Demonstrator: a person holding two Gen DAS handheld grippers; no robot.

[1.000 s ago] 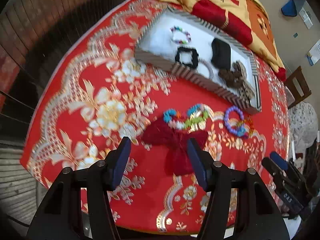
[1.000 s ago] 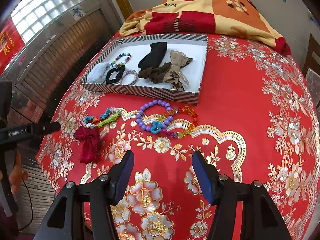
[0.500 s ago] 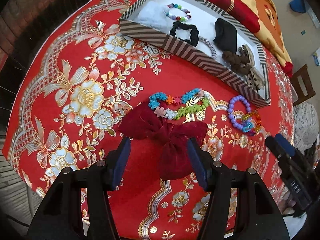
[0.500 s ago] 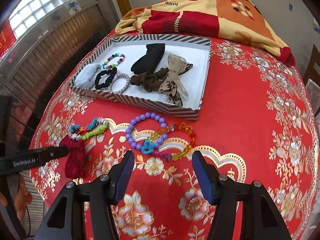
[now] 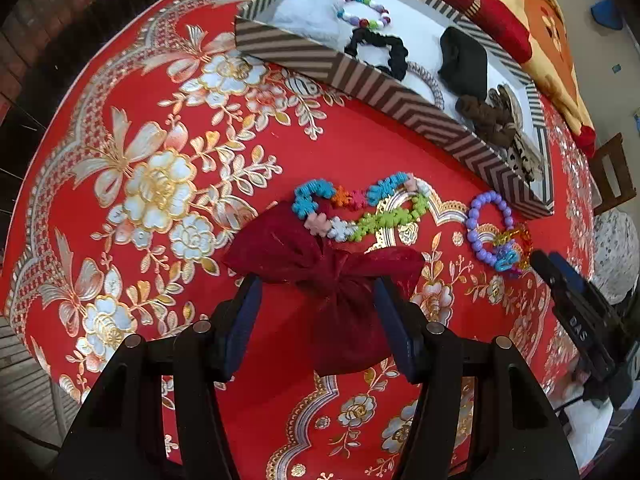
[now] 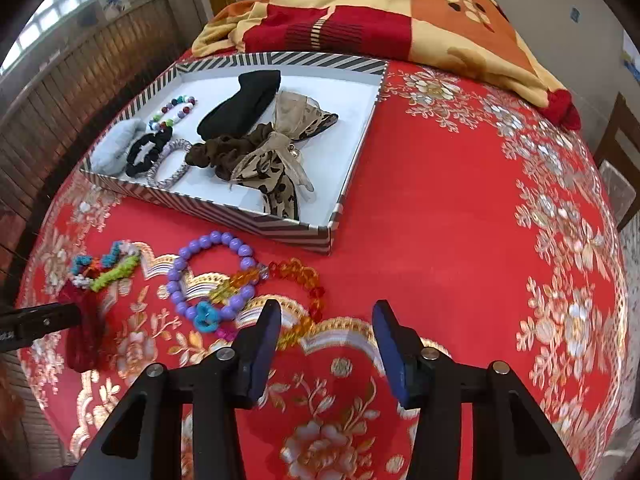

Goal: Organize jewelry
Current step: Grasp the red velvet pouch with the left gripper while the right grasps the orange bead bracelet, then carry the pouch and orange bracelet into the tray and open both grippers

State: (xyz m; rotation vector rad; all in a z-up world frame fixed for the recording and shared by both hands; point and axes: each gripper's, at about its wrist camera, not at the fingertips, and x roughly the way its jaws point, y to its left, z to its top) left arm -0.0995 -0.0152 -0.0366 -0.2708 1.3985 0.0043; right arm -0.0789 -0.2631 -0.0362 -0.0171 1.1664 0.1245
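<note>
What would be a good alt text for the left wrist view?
The open left tongs straddle a dark red velvet bow lying on a red floral tablecloth. Beyond the bow lie a multicoloured flower-bead bracelet and a purple bead bracelet, then a striped cardboard tray holding hair ties.

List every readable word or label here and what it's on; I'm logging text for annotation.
"love", seen upside down, on the patterned blanket behind the striped tray.
"DAS" on the right gripper, seen from the left wrist camera.
Markings on the left gripper: too blurred to read.
</note>
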